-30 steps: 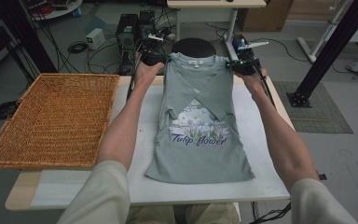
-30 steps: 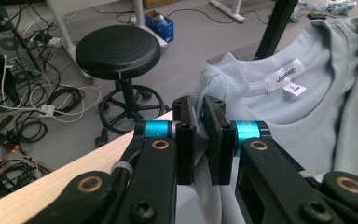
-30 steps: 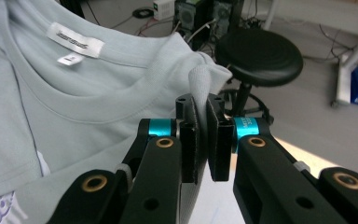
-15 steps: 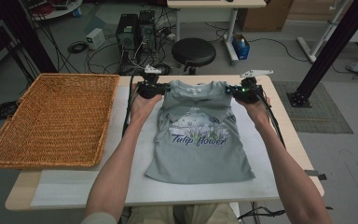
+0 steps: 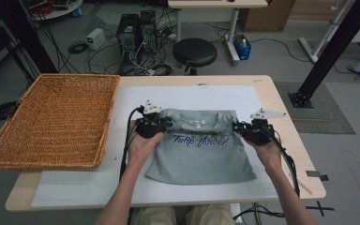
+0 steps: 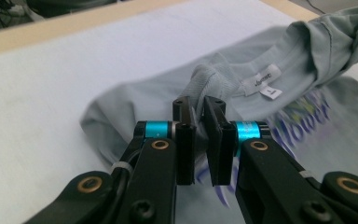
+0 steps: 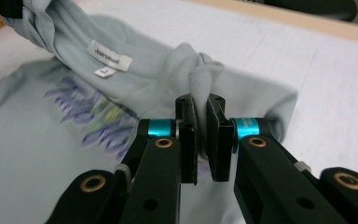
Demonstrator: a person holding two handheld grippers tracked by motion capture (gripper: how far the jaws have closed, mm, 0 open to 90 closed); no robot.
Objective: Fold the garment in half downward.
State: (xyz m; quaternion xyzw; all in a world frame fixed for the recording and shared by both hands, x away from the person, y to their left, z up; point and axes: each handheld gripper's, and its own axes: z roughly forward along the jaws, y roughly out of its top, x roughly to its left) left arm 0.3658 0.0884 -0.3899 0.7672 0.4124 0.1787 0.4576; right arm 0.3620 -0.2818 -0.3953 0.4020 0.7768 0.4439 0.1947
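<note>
We see a pale grey T-shirt (image 5: pixel 201 152) printed "Tulip flower", its collar end folded over toward the hem so the neck labels (image 6: pixel 265 81) face up. It lies on the white-covered counter (image 5: pixel 75 187), stretched between our two claws. The left claw (image 6: pixel 200 119) is clamped on a bunched ridge of fabric at one shoulder; the right claw (image 7: pixel 200 116) is pinched tight on the other shoulder. A wicker basket (image 5: pixel 51 117) sits well apart, beyond the left claw.

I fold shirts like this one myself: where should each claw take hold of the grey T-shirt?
At the collar-end corners of the T-shirt, one claw per side, coming from above the outer edges: there the cloth bunches into a ridge thin enough to pinch.
</note>
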